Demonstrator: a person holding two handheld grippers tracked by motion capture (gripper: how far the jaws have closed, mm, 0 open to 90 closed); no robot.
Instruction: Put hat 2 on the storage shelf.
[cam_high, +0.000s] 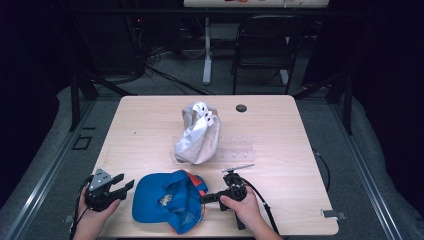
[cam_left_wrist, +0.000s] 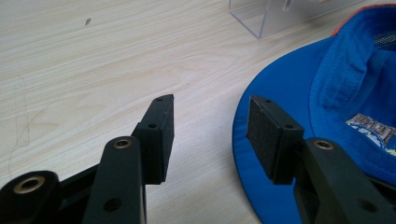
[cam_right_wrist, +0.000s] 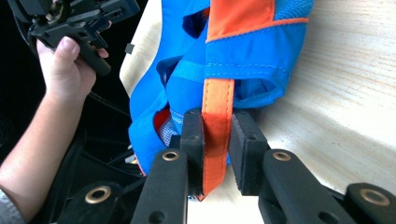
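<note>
While the right gripper (cam_right_wrist: 217, 140) pinches only the narrow orange strap (cam_right_wrist: 217, 116) at the back of the blue cap (cam_high: 170, 200), the hold looks thin: in the right gripper view the strap sits between the two pads near their tips, and a sideways tug could slide it out. The cap lies low and centre in the high view, near the table's (cam_high: 280, 130) front edge. The left gripper (cam_high: 117, 186), at lower left of that view, stands open just beside the cap's brim (cam_left_wrist: 261, 140), holding nothing. Lifting by the strap alone may let the cap swing and brush the white cap (cam_high: 197, 135) on the clear stand (cam_high: 240, 150) behind it.
</note>
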